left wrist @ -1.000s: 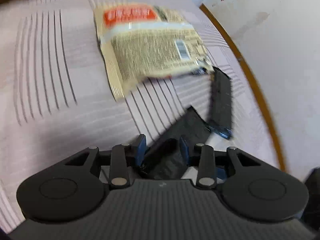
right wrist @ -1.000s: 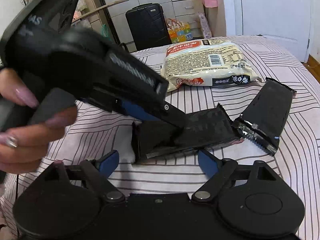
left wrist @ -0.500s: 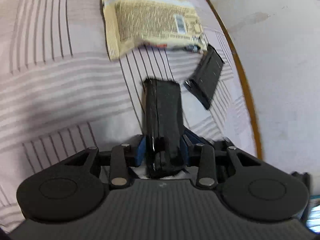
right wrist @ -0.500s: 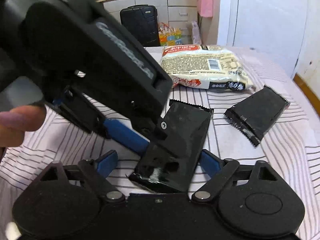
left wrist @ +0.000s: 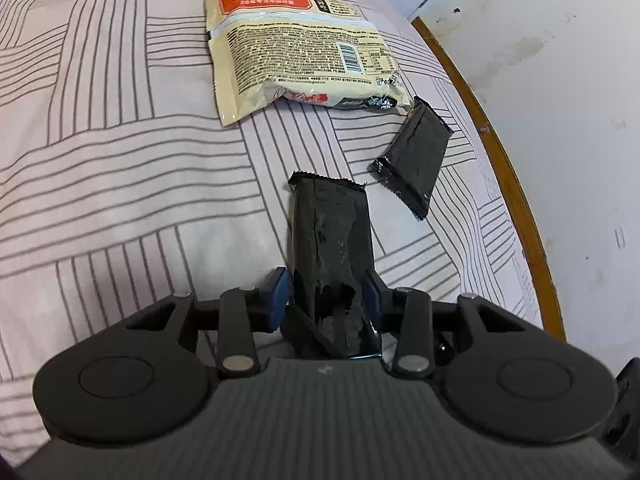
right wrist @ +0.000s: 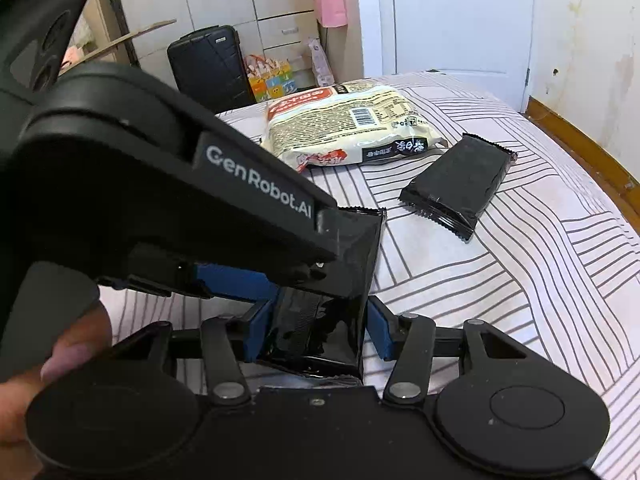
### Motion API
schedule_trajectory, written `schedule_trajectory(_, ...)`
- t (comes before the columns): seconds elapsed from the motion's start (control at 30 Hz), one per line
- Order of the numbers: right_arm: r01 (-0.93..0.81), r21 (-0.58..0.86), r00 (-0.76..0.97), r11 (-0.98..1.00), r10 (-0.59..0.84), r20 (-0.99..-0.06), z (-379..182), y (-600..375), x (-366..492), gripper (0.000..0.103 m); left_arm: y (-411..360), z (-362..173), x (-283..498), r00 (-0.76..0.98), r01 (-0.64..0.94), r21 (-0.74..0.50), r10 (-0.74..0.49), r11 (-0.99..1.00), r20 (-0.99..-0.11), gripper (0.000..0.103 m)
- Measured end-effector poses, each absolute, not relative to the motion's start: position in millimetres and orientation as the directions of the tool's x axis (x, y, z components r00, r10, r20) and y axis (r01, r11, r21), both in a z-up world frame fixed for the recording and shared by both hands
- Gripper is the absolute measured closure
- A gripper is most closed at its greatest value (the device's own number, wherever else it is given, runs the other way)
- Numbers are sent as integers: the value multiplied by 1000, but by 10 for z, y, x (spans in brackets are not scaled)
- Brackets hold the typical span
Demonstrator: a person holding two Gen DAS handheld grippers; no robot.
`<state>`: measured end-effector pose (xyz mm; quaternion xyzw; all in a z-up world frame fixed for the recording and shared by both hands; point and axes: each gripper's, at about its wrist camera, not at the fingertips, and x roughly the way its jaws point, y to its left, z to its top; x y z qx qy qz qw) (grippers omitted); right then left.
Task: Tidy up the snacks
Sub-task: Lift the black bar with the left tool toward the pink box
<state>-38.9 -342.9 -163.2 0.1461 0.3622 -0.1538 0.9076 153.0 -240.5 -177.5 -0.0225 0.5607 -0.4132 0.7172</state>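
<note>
Black packet [left wrist: 330, 240] newly upright, base hidden.

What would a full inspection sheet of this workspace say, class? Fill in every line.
Surface: striped bedspread, rumpled.
Job's things: cream noodle packet lies flat; one black packet lies loose beside it; the other black packet is gripped.
Clutter: nothing seen.
Grippers: left gripper shut on the packet; right gripper straddles the same packet, contact unclear.
Cables: nothing seen.
Surroundings: white door, black suitcase, pink bag.
</note>
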Motion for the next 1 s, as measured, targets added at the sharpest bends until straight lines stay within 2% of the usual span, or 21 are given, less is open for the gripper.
schedule_trajectory(0.17, 341, 142, 696, 929, -149, -702, -1488, -3283, -464, 47, -2266, -1639, 1407, 43, 573, -468, -594, 673, -803, 65)
schedule_trajectory(0.63, 186, 124, 742, 975, -57, -668, -1000, -2744, -751, 47, -1510, -1141, 1155, 72, 530, -488, -610, 694, -789, 65)
schedule_trajectory(1.0, 73, 74, 757, 995, -7, -653, -611, -2294, -752, 47, -786, -823, 1060, 147, 473, -542, -668, 695, -729, 65)
